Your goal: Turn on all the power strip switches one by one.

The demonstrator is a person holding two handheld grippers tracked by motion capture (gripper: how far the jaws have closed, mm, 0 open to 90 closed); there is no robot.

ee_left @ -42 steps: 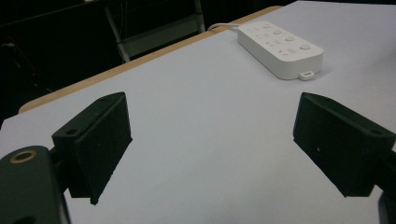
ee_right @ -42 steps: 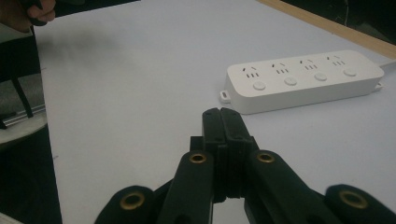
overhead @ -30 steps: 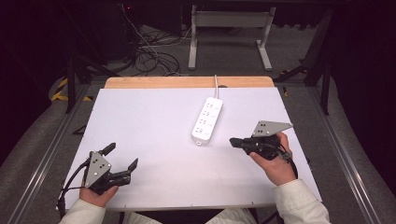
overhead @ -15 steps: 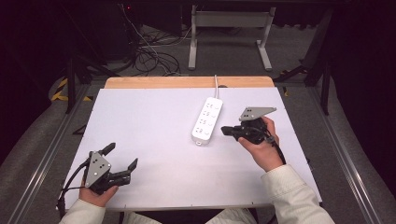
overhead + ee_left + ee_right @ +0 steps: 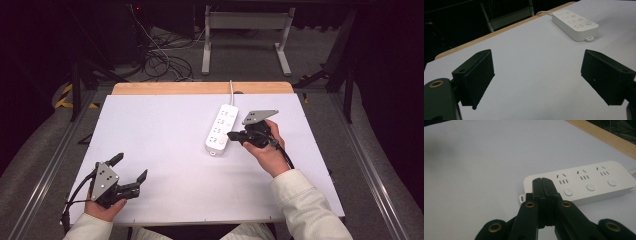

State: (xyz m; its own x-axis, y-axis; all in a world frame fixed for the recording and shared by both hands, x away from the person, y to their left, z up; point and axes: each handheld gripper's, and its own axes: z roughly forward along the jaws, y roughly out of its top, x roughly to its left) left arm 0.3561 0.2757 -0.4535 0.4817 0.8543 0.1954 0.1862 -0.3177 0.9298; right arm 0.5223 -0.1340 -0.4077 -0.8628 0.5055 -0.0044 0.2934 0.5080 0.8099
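Observation:
A white power strip (image 5: 220, 128) with several sockets and round switches lies on the white table top, its cord running off the far edge. It also appears in the left gripper view (image 5: 575, 23) far off and in the right gripper view (image 5: 584, 185) close up. My right gripper (image 5: 232, 135) is shut with nothing between its jaws; its tips (image 5: 543, 181) hover over the near end of the strip. Whether they touch it I cannot tell. My left gripper (image 5: 131, 168) rests open near the front left of the table, its jaws wide apart over bare table (image 5: 536, 77).
The table (image 5: 165, 125) has a wooden strip (image 5: 200, 88) along its far edge. Beyond it stand a metal frame (image 5: 245, 35) and loose cables (image 5: 160, 60) on the floor. Metal rails (image 5: 45, 170) run along both sides.
My right gripper has moved left across the table, from beside the power strip's right side to its near end. The left gripper has stayed put.

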